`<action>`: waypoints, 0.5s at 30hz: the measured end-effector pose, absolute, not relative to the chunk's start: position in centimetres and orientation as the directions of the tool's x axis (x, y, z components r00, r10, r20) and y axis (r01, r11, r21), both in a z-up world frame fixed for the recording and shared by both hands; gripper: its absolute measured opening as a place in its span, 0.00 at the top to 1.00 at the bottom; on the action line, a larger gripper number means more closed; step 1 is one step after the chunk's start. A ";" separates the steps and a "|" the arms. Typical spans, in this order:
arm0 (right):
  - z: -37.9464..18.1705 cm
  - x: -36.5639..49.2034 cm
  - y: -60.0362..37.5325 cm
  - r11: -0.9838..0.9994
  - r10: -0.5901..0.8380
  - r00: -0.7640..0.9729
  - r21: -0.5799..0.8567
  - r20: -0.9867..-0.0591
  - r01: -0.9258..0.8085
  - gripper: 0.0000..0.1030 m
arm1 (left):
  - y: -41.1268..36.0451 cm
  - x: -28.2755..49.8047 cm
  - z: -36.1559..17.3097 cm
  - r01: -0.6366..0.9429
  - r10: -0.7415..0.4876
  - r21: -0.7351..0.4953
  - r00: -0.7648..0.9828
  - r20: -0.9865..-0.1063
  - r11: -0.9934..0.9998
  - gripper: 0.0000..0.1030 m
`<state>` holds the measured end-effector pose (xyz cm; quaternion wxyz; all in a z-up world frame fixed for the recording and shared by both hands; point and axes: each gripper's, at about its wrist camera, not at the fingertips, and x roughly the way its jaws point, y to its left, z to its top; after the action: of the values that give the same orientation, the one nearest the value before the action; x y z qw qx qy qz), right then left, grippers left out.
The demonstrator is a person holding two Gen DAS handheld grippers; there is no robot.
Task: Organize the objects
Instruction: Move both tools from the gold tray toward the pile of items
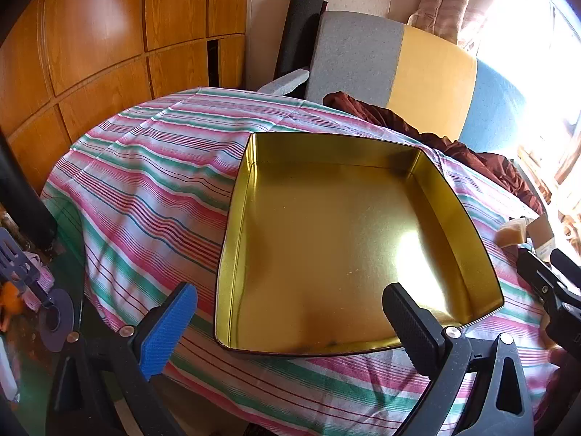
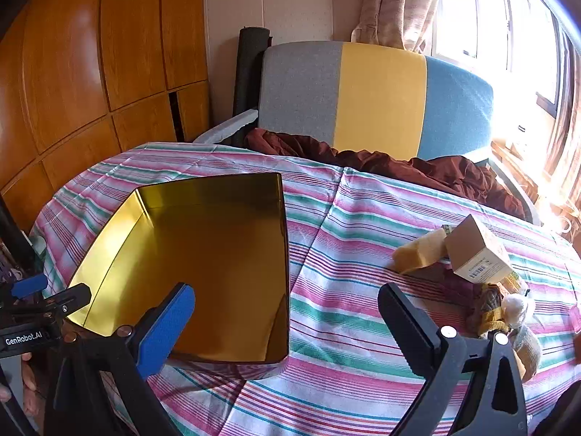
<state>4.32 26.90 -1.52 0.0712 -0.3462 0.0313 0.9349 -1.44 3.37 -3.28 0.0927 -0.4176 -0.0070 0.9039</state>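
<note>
Spread wide across the bottom of the left wrist view, the left gripper (image 1: pixel 290 323) holds nothing; its blue-padded finger sits at lower left and its black finger at lower right, the black one overlapping the near right corner of the gold tin (image 1: pixel 326 239). That tin fills the centre of the frame, shallow and open-topped, with bare shiny floor and all four walls visible. It rests on the striped tablecloth (image 1: pixel 145 181), which has open cloth to the tin's left up to the table's curved edge at centre left. A maroon cloth (image 1: pixel 454 152) lies bunched beyond the tin's far right corner. At the right edge, the right gripper (image 1: pixel 555 287) shows in part, with a yellowish block (image 1: pixel 512 234) just above it.

From the right wrist view, the right gripper (image 2: pixel 287 321) is likewise parted and empty, hanging over the striped tablecloth (image 2: pixel 345 254). Its blue finger overlaps the gold tin (image 2: pixel 203 261), which lies at centre left; a broad strip of free cloth runs between the tin's right wall and the items at centre right. Those are a yellowish block (image 2: pixel 421 250) touching a small cardboard box (image 2: pixel 475 250) bearing a barcode label too small to read, and below them a clump of wrapped items (image 2: pixel 508 312) I cannot identify. At lower left the left gripper (image 2: pixel 47 298) shows, its body marked "GenRobot.AI".
</note>
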 end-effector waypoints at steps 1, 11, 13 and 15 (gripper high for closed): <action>-1.5 4.4 27.2 -0.987 0.114 -0.747 0.012 -0.655 -0.162 0.00 | 3.5 -1.4 -3.3 -0.163 0.166 -0.079 -0.638 -0.752 -0.984 0.00; -2.6 6.5 31.6 -0.969 0.156 -0.694 0.028 -0.703 -0.246 0.00 | 6.2 -0.7 -2.9 -0.259 0.185 -0.015 -0.648 -0.739 -0.966 0.00; -2.6 7.3 33.3 -0.963 0.166 -0.681 0.033 -0.713 -0.269 0.00 | 7.0 -0.7 -2.6 -0.291 0.208 -0.015 -0.644 -0.736 -0.957 0.00; -2.3 8.2 35.4 -0.950 0.183 -0.672 0.046 -0.718 -0.308 0.00 | 7.9 -0.5 -2.3 -0.316 0.224 -0.011 -0.647 -0.729 -0.949 0.00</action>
<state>8.21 35.41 -2.28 0.1350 -0.3821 0.0817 0.9105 -0.47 7.93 -2.32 0.1490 -0.3931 0.0586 0.9054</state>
